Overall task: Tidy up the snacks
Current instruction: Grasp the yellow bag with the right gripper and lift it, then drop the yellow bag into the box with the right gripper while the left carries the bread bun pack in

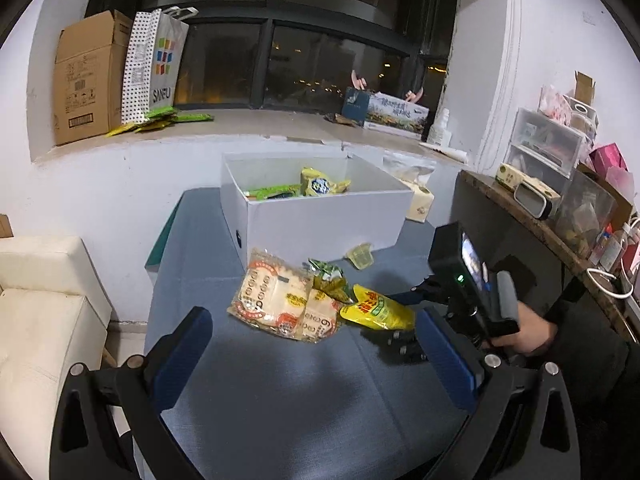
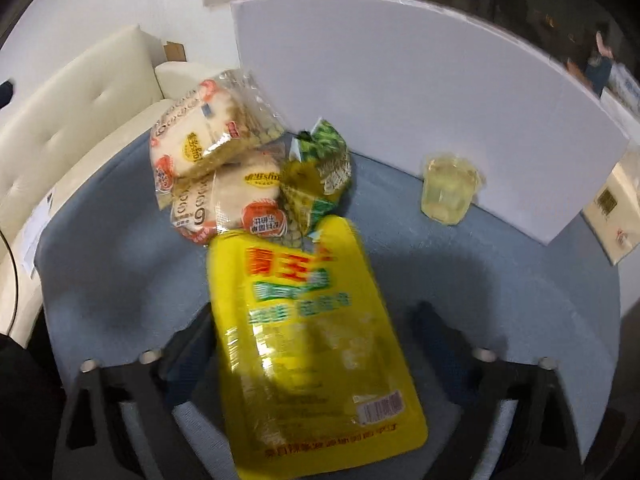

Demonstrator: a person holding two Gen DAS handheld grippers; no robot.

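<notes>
Lying between the right gripper's (image 2: 316, 380) fingers: flat glossy yellow snack pouch with red and green print (image 2: 308, 332), its top edge pointing toward 12 o'clock and touching the pile ahead. Filling most of the right wrist view and covering the finger pads, so cannot tell whether clamped or merely resting there. Seen from the left wrist view, same yellow pouch (image 1: 378, 308) sitting at the tip of the right gripper (image 1: 404, 320), on the blue-grey cloth tabletop (image 1: 280, 400).

Touching the pouch at 12 o'clock: crumpled green-and-yellow foil snack packet (image 2: 320, 176). Leaning at 10 to 11 o'clock from the pouch: two clear plastic bags of pale round cakes with orange-red labels (image 2: 208, 160), one stacked partly on the other.

Standing apart at 1 o'clock: small clear plastic jelly cup with yellowish filling (image 2: 448, 188), just beside the wall of the white rectangular cardboard box (image 2: 400, 80).

Showing inside that white box (image 1: 320, 220) in the left wrist view: a yellow packet with a blue badge (image 1: 320, 184) and a flat green packet (image 1: 272, 191).

Hovering low over bare cloth at 6 o'clock of the pile: left gripper (image 1: 312, 344), blue-padded fingers spread wide, holding nothing.
</notes>
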